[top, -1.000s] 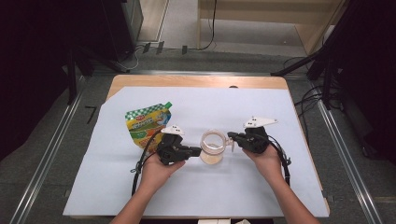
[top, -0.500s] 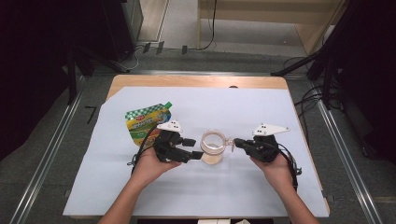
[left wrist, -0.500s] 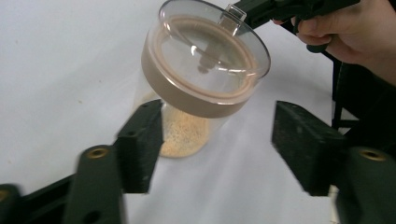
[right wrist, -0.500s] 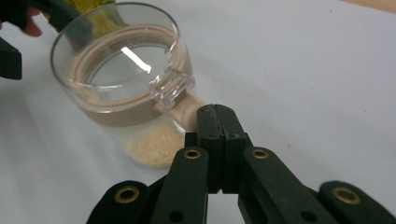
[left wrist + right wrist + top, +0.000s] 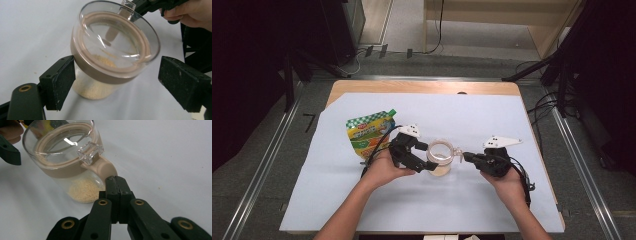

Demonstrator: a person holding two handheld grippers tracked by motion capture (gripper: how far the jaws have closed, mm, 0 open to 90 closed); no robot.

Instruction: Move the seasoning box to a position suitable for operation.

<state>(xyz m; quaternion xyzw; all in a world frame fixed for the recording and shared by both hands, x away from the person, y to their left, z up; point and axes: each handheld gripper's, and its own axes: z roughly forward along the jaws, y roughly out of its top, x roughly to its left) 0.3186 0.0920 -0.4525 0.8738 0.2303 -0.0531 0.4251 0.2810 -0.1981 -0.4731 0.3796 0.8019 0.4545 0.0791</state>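
A clear glass jar (image 5: 441,159) with a tan lid ring stands on the white sheet and holds pale yellow granules (image 5: 83,190) at its bottom. My left gripper (image 5: 427,156) is open at the jar's left side. Its jaws have just been opening, and the pads (image 5: 61,80) stand apart from the jar (image 5: 112,50) on either side without touching it. My right gripper (image 5: 115,180) is shut with nothing between its jaws. Its tip rests at the tan latch tab (image 5: 101,167) on the jar's right side, below a clear clasp (image 5: 90,151).
A green and yellow pouch (image 5: 369,134) lies flat left of the left hand. The white sheet (image 5: 492,120) covers most of the wooden table (image 5: 422,87). Dark stands and cables surround the table on the floor.
The left jaws, closed at the jar's left side a second ago, now stand wide on either side of it. The right hand drew back to the right. The jar stayed put.
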